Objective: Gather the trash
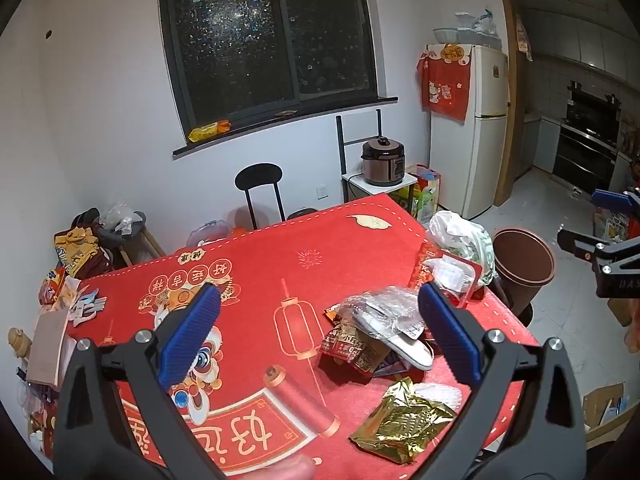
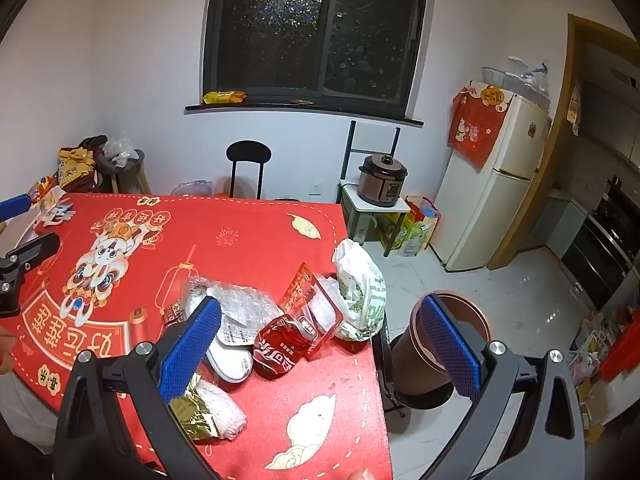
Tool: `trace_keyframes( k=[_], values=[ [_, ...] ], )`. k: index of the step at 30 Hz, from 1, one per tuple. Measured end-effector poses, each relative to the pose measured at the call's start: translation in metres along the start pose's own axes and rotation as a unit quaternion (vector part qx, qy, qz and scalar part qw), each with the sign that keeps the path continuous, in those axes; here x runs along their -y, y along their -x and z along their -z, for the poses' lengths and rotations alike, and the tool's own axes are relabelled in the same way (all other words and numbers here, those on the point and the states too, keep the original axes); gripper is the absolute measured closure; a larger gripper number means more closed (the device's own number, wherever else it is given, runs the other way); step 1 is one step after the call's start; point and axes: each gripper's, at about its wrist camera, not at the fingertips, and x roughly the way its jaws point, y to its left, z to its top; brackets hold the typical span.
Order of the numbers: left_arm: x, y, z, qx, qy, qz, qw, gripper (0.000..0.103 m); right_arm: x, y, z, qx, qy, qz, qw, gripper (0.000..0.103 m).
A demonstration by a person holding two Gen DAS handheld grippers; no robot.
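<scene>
Hovering over red table [image 1: 256, 252], left gripper [image 1: 320, 332] and right gripper [image 2: 320, 344] both spread wide, empty; trash pile [image 2: 276, 320] uncollected at table's right edge, brown bin [image 2: 436, 352] just beside on floor; nothing binned yet, apparently

Your right tool's [image 2: 320, 342] near pad covers part of the gold foil wrapper [image 2: 192, 410] and white slipper [image 2: 232, 354] beside the crushed red can [image 2: 278, 350], its far pad masks the brown bin's [image 2: 416, 364] rim, and the bin's base stays hidden.
</scene>
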Motion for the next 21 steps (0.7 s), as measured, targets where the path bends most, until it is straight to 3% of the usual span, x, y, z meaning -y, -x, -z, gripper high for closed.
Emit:
trace_keyframes(
  k=[21],
  values=[
    [-0.0021,0.0,-0.0035,0.001,-0.001,0.0,1.0,0.005,0.0021,0.0021,-0.0039,-0.002,0.002,-0.001,1.0,0.005]
  ],
)
